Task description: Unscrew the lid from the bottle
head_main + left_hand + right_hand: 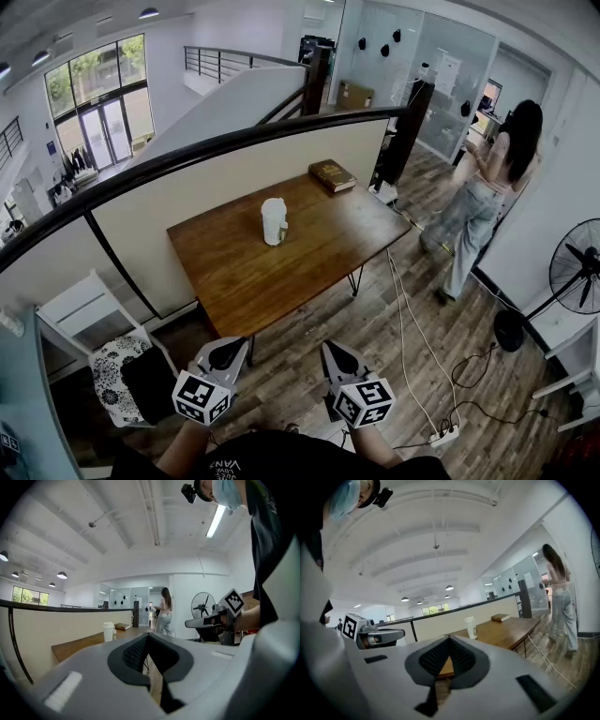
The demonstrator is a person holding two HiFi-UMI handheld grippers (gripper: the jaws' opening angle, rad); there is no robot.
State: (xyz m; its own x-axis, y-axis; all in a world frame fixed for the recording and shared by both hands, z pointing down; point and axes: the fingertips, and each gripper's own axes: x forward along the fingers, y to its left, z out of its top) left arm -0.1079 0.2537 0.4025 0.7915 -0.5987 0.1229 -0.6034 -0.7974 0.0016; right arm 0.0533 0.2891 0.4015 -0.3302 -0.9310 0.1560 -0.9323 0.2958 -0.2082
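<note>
A white bottle [274, 222] with a white lid stands upright on the wooden table [309, 253], toward its far left part. The same bottle [108, 632] shows small in the left gripper view, and the bottle [470, 627] appears in the right gripper view too. My left gripper [228, 352] and right gripper [335, 355] are held low near my body, well short of the table's near edge and far from the bottle. Both are shut with nothing between their jaws.
A brown book [332, 174] lies at the table's far right corner. A person [487, 192] stands to the right of the table. A floor fan [574, 267] and cables with a power strip [443, 435] are at the right; a white chair [98, 328] stands at the left.
</note>
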